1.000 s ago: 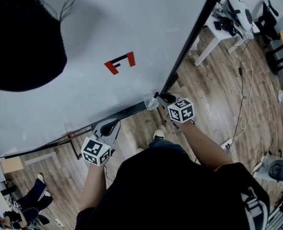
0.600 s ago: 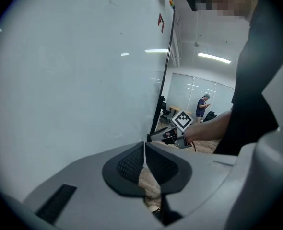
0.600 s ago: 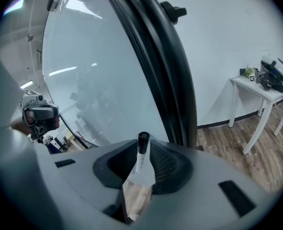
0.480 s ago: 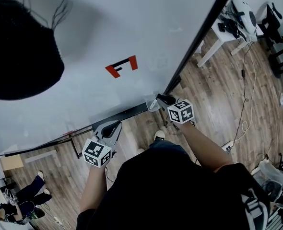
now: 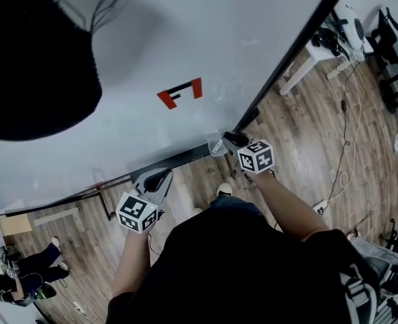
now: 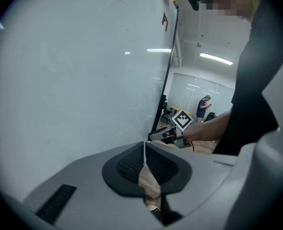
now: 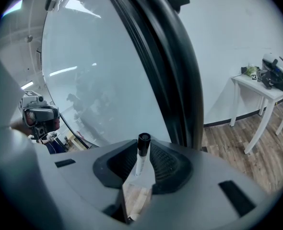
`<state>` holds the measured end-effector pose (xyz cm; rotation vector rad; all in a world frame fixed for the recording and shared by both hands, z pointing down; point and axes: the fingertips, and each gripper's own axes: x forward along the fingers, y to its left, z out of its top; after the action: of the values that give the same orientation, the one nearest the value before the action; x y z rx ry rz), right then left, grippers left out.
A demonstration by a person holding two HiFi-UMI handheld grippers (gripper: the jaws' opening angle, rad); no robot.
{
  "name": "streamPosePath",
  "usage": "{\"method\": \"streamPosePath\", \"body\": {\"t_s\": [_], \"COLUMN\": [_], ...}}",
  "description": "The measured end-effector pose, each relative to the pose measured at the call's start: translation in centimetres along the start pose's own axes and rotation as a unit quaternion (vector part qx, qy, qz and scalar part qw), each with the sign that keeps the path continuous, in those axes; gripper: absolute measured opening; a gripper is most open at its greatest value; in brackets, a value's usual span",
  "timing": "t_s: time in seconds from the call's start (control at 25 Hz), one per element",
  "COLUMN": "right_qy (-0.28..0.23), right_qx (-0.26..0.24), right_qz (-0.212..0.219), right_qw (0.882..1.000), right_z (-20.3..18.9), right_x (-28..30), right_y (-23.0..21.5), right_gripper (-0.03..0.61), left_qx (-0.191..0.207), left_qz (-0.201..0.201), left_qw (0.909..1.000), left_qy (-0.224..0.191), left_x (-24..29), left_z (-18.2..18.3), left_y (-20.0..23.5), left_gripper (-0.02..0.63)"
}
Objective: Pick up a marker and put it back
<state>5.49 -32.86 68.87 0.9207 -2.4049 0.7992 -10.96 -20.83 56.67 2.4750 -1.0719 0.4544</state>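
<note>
A marker (image 7: 141, 156) with a white body and a black cap stands between the pads of my right gripper (image 7: 140, 164), cap pointing away from me; the gripper is shut on it. In the head view the right gripper (image 5: 227, 140) sits at the lower right corner of the whiteboard (image 5: 185, 39), just above its black tray rail (image 5: 175, 159); the marker (image 5: 216, 147) shows as a pale tip there. My left gripper (image 5: 156, 179) hangs below the rail, farther left. Its jaws (image 6: 144, 152) are shut with nothing between them.
A red and black mark (image 5: 180, 93) is stuck on the board. The board's black frame (image 7: 165, 56) runs close by the right gripper. A white table (image 5: 324, 42) with gear stands at the upper right, cables lie on the wooden floor, and a person (image 5: 23, 282) is at the lower left.
The head view has drifted a little, so the board and its mark sit slightly to the right. Both grippers keep their places by the rail, the marker still gripped.
</note>
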Motion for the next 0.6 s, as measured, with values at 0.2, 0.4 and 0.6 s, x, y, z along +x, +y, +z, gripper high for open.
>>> {"method": "streamPosePath", "body": {"t_s": [0.2,0.4,0.6], "right_qy": [0.003,0.000,-0.006], "right_qx": [-0.002,-0.003,-0.006], "right_qz": [-0.001,-0.003,-0.009], "right_qw": [1.000,1.000,1.000], "right_z": [0.02,0.23,0.48], "right_x": [0.06,-0.12,-0.57], "right_y": [0.01,0.11,0.31], "right_gripper": [0.077,0.075,0.071], "left_qx": [-0.006,-0.007,-0.003], "left_qz": [0.000,-0.004,-0.009], "left_qw": [1.0000,0.9999,0.9999], "left_qy": [0.003,0.006,0.008], "left_x": [-0.01,0.05,-0.21], "left_z": [-0.15,-0.24,-0.37], "left_y": [0.26,0.15,-0.21], "left_gripper": [0.014,0.014,0.015]}}
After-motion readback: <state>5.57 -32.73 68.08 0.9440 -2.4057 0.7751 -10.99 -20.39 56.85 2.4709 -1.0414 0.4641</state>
